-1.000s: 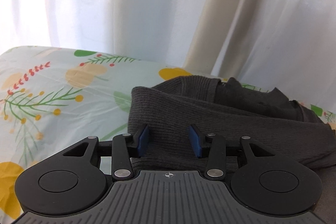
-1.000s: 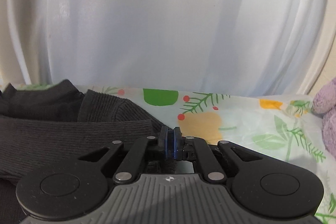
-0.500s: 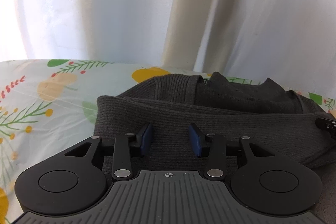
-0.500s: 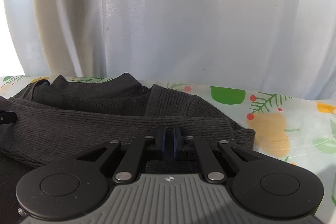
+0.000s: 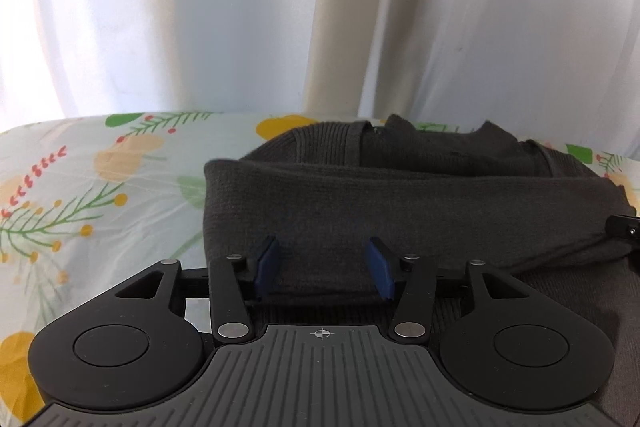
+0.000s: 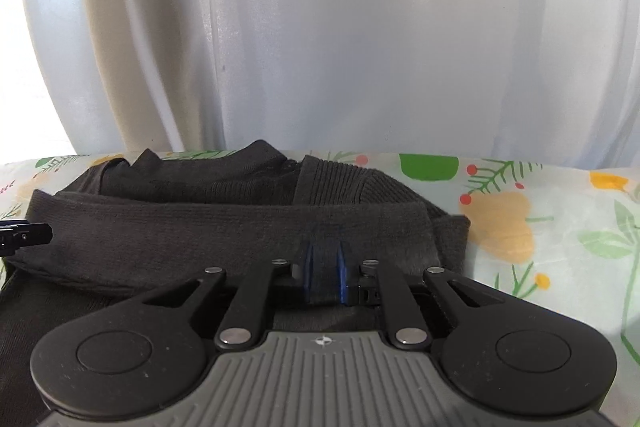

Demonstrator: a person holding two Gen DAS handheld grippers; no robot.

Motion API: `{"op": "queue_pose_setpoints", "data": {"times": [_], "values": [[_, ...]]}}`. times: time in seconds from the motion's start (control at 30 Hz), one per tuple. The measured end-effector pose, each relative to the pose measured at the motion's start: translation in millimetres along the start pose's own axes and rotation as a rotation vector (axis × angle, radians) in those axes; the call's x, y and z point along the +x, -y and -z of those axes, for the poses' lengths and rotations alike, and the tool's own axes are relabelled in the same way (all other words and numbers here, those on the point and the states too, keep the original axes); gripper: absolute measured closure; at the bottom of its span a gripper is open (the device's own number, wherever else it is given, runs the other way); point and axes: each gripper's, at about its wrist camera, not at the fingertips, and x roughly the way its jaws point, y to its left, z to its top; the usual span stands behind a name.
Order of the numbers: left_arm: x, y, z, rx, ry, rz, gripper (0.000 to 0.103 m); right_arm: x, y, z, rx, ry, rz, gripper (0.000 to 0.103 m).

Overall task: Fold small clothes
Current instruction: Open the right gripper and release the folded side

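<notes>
- Left gripper (image 5: 323,267) has its blue pads spread wide, straddling the near-left part of the folded band with nothing pinched. Right gripper (image 6: 324,277) is only a narrow gap apart, with a bit of dark fabric sitting between its pads; looks loosely nipped rather than clamped hard.
- The thing being folded is a dark grey ribbed sweater (image 5: 400,211), lying on a floral sheet (image 5: 100,195) (pale green-white with yellow blobs, red berries, green sprigs). A long band of it is doubled over across the front, and behind that you can see the collar area with a rougher rib knit.
- From the right wrist view the same sweater (image 6: 200,227) runs left to right, its right end stopping just short of a big yellow patch on the sheet (image 6: 560,227).
- Edges: the left end of the fold is a clean vertical edge, with open sheet to the left of it. Open sheet to the right of the sweater's right end too.
- The far side is tight: white curtains (image 5: 200,7) hang right behind the sweater.
- Each gripper's tip pokes into the other's camera at the frame edge.
</notes>
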Motion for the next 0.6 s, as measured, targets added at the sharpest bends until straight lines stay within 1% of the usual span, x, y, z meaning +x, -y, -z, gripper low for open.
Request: {"op": "queue_pose_setpoints", "data": {"times": [0.07,0.1,0.17,0.27,0.33,0.37,0.4,0.43,0.47,0.5,0.53,0.6], "values": [[9.2,-0.1,3.6,-0.005,-0.031,-0.015,0.05,0.9,0.9,10.3,-0.013,-0.039,0.016,0.091],[10.8,0.0,4.9,-0.005,-0.015,-0.02,0.048,2.7,1.2,14.1,-0.022,-0.045,0.024,0.091],[10.5,1.5,6.3,0.009,-0.007,-0.028,0.047,5.4,-0.2,16.3,-0.028,-0.045,0.037,0.091],[0.6,-1.9,6.3,-0.009,-0.019,-0.033,0.049,8.1,-3.3,15.0,-0.036,-0.044,0.06,0.091],[-17.4,-8.3,7.6,-0.03,-0.021,0.008,0.048,1.8,-2.8,13.3,-0.007,-0.069,0.057,0.09],[-28.8,-11.3,9.6,-0.026,-0.031,0.05,0.046,-6.8,-1.5,14.7,0.006,-0.08,0.037,0.085],[-39.7,-14.0,12.9,-0.017,-0.05,0.098,0.041,-17.4,-0.5,18.3,0.018,-0.087,-0.003,0.076],[-54.0,-16.9,19.0,-0.003,-0.077,0.159,0.041,-30.0,0.7,24.1,0.028,-0.103,-0.052,0.071],[-67.4,-18.6,25.8,0.017,-0.102,0.198,0.041,-43.2,1.4,32.0,0.039,-0.134,-0.101,0.065],[-83.6,-20.3,35.0,0.045,-0.127,0.231,0.04,-57.3,3.1,43.4,0.055,-0.168,-0.151,0.065],[-98.3,-22.6,44.8,0.065,-0.148,0.251,0.037,-73.5,5.4,55.7,0.069,-0.201,-0.194,0.065],[-125.0,-28.0,66.8,0.098,-0.206,0.26,0.036,-109.6,2.6,81.8,0.087,-0.257,-0.245,0.063]]}}
